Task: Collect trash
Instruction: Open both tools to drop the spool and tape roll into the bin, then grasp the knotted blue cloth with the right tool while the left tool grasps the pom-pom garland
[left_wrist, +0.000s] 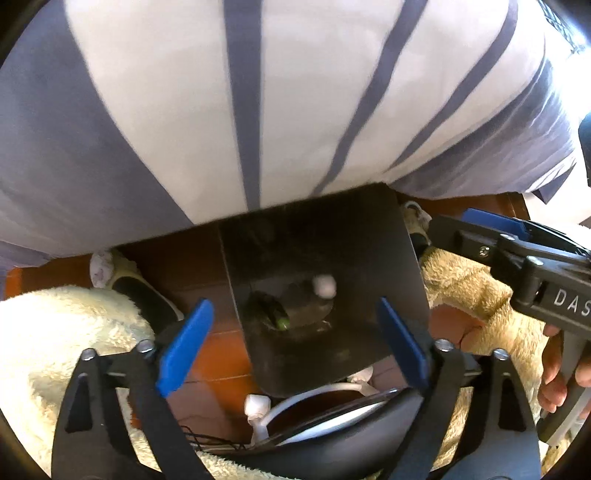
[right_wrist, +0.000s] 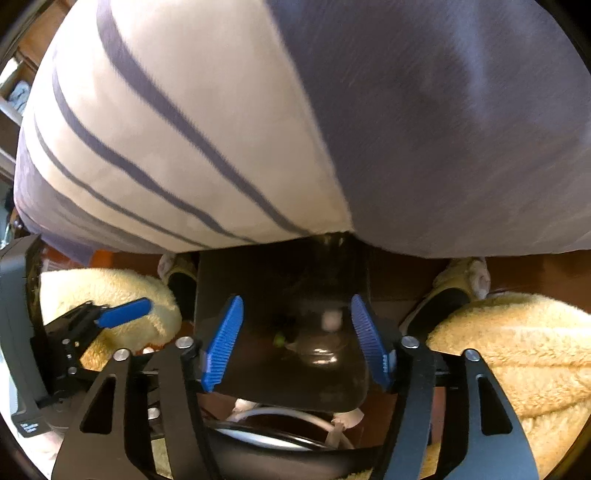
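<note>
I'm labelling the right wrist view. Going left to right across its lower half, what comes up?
Left gripper → fluffy cream trouser leg → black bin between the right gripper fingers → cream slipper → second fluffy cream leg.

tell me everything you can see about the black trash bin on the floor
The black bin is a glossy, plastic-looking container with flat walls and rounded corners, standing open-topped on the reddish-brown floor, just below the edge of striped bedding. Its far side is hidden beneath that bedding. Inside at the bottom lie a white crumpled ball, something green and other dim trash, too blurred to name. Both grippers are above its opening; neither visibly touches it.
</note>
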